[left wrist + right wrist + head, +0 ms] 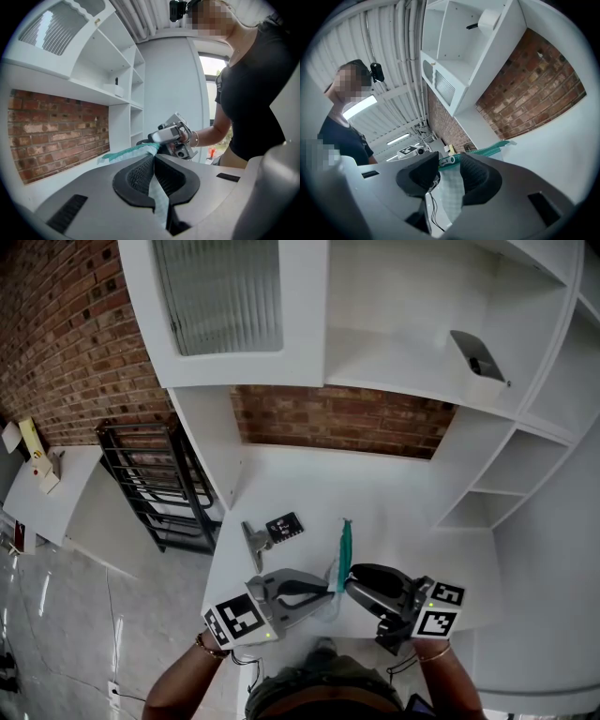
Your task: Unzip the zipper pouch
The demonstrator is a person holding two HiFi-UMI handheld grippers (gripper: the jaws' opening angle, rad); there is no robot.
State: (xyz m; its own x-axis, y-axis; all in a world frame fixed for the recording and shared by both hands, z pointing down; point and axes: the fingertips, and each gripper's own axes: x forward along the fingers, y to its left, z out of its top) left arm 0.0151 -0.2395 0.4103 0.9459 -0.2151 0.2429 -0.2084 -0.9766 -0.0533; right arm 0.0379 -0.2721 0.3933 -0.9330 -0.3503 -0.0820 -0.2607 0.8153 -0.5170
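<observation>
Leftward first, the left gripper (325, 594) is clamped on the mesh zipper pouch (344, 552), held above the white counter (309, 488) with its teal zipper (345, 542) running away from the person toward the brick wall (337, 423). Facing it tip to tip, the right gripper (352, 588) stands part-open around the zipper pull (448, 160) (not yet pinched, I judge), with clear room along the zipper.

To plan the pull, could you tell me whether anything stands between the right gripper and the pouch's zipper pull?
Nothing visible does. The zipper pull already sits at the tips of the right gripper, in the gap between its open jaws, and neither pad seems to press on it. The left gripper is shut on the pouch.
</observation>
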